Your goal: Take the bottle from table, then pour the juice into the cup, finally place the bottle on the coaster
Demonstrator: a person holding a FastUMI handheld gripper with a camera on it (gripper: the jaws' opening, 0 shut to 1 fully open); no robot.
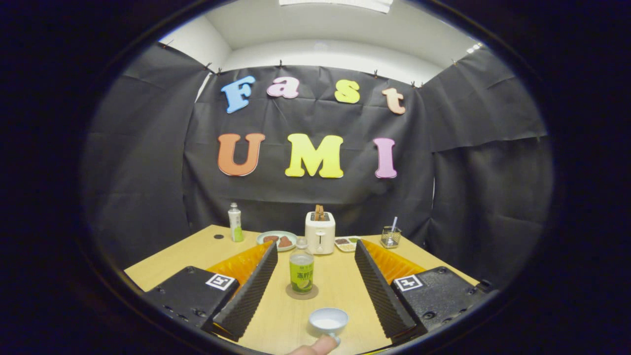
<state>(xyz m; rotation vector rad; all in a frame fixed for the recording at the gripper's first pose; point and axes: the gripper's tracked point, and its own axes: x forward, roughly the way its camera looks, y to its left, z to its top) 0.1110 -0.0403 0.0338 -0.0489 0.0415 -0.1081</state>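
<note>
Here we see our jaws spread wide and empty, the bottle (301,272) upright on its coaster (301,292) between them, the cup (328,320) nearer us.

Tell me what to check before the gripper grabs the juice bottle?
1. Gripper open wide enough: ok, fingers spread apart, holding nothing.
2. Bottle upright: ok, it stands on the coaster, between the fingers.
3. Bottle lined up: ok, about midway between both fingers.
4. Cup ready: ok, upright on the table, nearer than the bottle.
5. Path free: not ok, a fingertip touches the cup.
6. Bottle cap off: cannot tell.
</note>
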